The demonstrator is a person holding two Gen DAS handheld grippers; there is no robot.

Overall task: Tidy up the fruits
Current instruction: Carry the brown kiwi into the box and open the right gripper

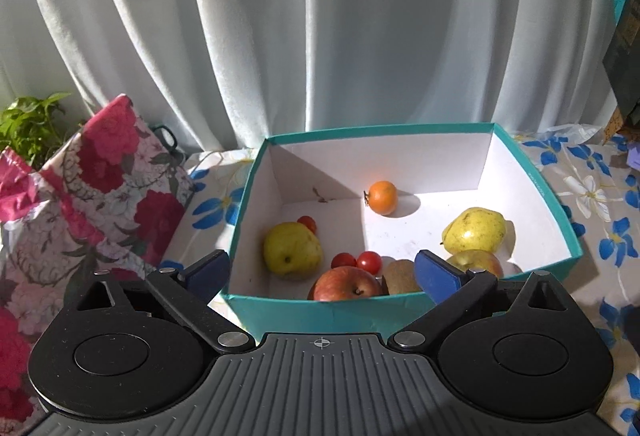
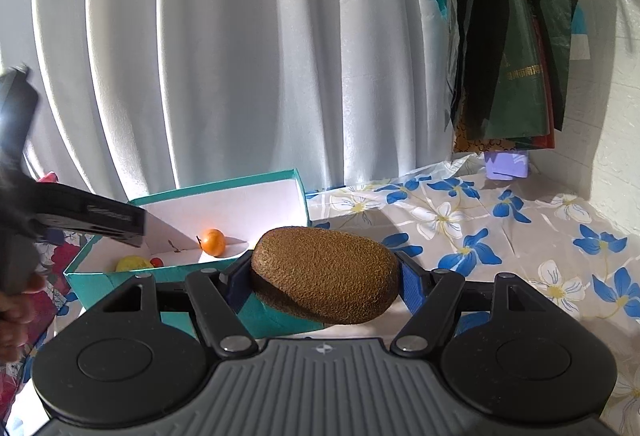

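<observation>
Two grippers in your hands, one loaded, one empty.
Your right gripper (image 2: 325, 274) grasps a kiwi (image 2: 325, 274) between its blue pads, beside the teal box (image 1: 532, 192). Your left gripper (image 1: 322, 274) stands released with nothing between its jaws, above the box's near wall. Inside lie two pears (image 1: 292, 248) (image 1: 474, 230), an orange fruit (image 1: 383, 197), a red apple (image 1: 346, 285), another kiwi (image 1: 402, 278) and cherry tomatoes (image 1: 369, 262).

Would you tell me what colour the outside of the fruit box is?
Teal outside, white inside: the box shows best in the left wrist view.
</observation>
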